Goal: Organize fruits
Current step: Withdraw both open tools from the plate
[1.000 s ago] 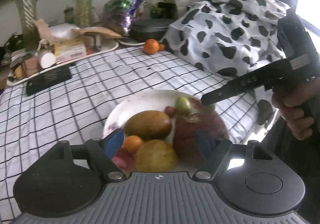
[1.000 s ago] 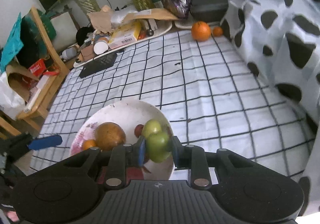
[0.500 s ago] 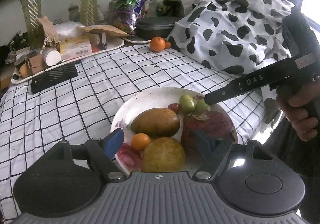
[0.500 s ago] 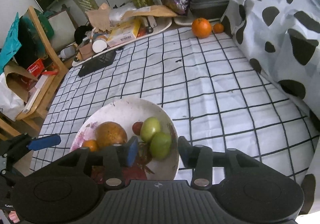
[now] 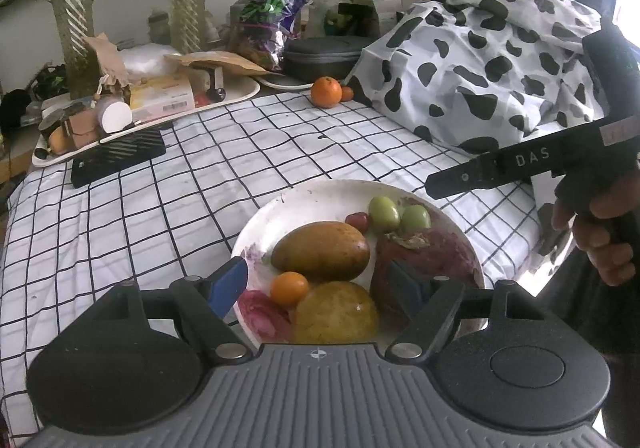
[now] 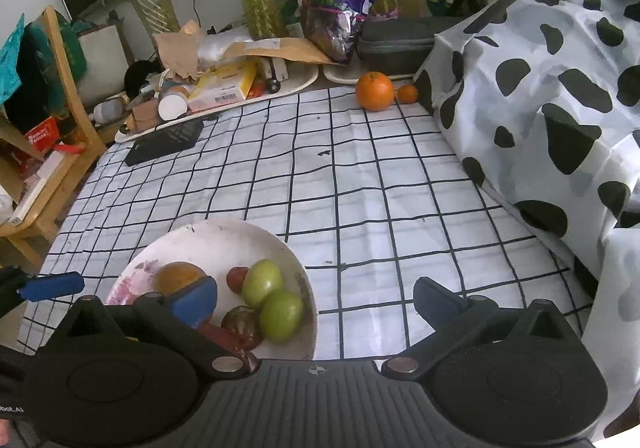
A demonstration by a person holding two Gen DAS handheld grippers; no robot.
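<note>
— So, where does the fruit lie?
— Two green fruits (image 6: 272, 298) sit touching on the white plate (image 6: 216, 236), beside a small red one (image 6: 237, 279), two brown-yellow fruits (image 5: 322, 250) and a little orange one (image 5: 289, 288).
— And the grippers?
— Right gripper (image 6: 316, 298): jaws spread wide, holding nothing, above the plate's edge. Left gripper (image 5: 320, 284): jaws spread too, over the plate.
— Anything elsewhere?
— An orange (image 6: 375, 91) and a smaller one (image 6: 407, 93) rest on the checked surface (image 6: 360, 176), well apart, near the cow-print cloth (image 6: 540, 88).
</note>
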